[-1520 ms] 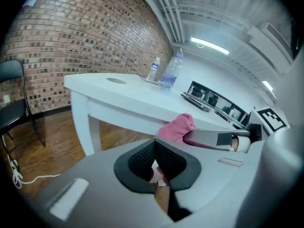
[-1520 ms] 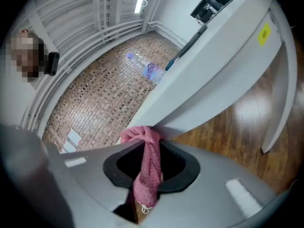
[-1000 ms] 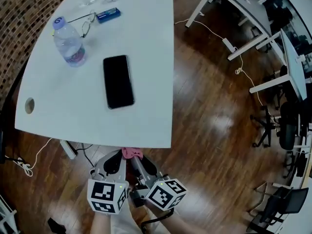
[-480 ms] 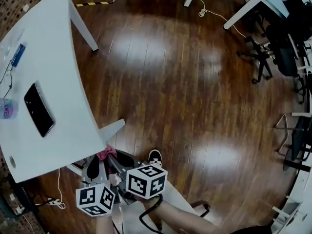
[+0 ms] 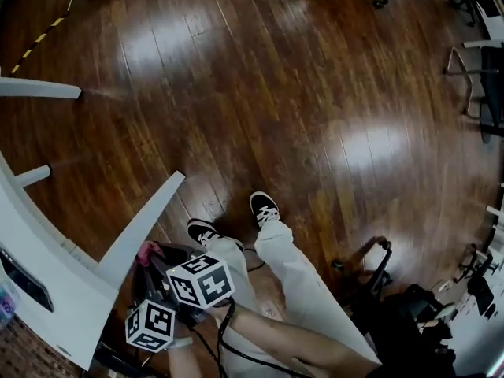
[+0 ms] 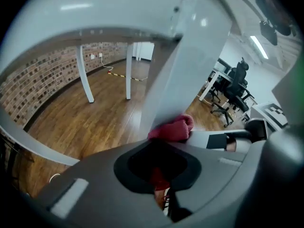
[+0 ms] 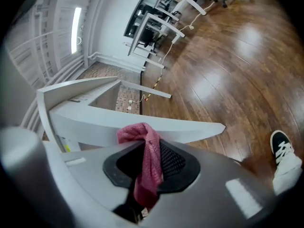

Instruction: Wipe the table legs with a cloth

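- Cloth (image 5: 148, 251), pink, bunched; sits at 7 o'clock in the head view, pressed against the lower face of the slanting table leg (image 5: 146, 219), close under the tabletop (image 5: 47, 305).
- Left gripper (image 6: 164, 144): jaws closed on the cloth. A wad bulges past the tips and touches the leg at 12 o'clock of the wad, and a darker red fold shows in the hollow behind the tips.
- Right gripper (image 7: 142, 144): jaws closed on the same cloth. A strip runs from the tips back down the middle of the jaws, and its top end rests on the leg.
- Marker cubes (head view): the left one (image 5: 150, 326) at 7 o'clock, the right one (image 5: 201, 281) just beside it toward 1 o'clock. Both lie below the cloth.
- Table leg, white, flat-sided; runs from under the tabletop out toward 1 o'clock and meets the floor (image 5: 276, 93).
- Shoes, black and white, one (image 5: 265, 207) at 6 o'clock and the other (image 5: 203, 231) just left of it. Both stand on the floor near the leg's foot, below pale trousers (image 5: 295, 286).
- Floor: dark wood boards, glossy, with bright glare patches.
- Further white legs (image 5: 39, 89) at 9 to 10 o'clock, well apart from the cloth.
- Brick wall (image 6: 42, 80) and office chairs (image 6: 232, 94) (left gripper view only), at 9 and 3 o'clock.
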Motion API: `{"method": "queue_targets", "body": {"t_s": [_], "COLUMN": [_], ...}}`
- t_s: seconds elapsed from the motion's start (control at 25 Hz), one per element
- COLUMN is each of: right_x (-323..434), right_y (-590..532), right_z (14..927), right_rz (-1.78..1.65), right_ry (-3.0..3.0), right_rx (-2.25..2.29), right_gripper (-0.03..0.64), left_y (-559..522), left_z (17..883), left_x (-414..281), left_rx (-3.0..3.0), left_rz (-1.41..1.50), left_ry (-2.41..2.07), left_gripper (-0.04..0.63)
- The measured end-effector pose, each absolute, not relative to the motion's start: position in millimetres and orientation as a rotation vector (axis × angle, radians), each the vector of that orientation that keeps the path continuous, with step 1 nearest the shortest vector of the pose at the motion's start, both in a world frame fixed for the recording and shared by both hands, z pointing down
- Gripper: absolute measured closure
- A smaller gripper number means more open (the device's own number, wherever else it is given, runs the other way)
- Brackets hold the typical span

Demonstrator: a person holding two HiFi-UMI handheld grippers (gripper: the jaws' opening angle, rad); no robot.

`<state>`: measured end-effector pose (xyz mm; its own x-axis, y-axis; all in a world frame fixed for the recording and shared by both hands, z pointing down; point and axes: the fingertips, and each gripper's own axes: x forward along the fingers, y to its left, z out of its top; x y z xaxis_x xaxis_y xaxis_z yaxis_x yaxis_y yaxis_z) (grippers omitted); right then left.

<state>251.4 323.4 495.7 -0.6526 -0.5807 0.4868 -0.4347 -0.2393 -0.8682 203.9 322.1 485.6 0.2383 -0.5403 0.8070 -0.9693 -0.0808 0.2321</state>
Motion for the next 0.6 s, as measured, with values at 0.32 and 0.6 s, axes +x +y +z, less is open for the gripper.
{"method": "queue_targets", "body": {"t_s": [0.32, 0.6], "right_x": [252.2, 259.3], "right_y": [328.8, 327.8], "right_z": [600.2, 699.1], "right_rz": [-2.076, -2.097], "right_ry": [1.575, 1.426], "right_rx": [-1.400, -1.498], "right_gripper": [0.554, 0.554], "left_y": [324.7, 328.2], "left_z": [588.2, 676.8], "left_x": [203.5, 201.3], "left_rx": [1.738, 1.723], "left_rz": [0.809, 0.886], "left_ry": [-1.186, -1.130], "left_gripper": [0.593, 0.594]}}
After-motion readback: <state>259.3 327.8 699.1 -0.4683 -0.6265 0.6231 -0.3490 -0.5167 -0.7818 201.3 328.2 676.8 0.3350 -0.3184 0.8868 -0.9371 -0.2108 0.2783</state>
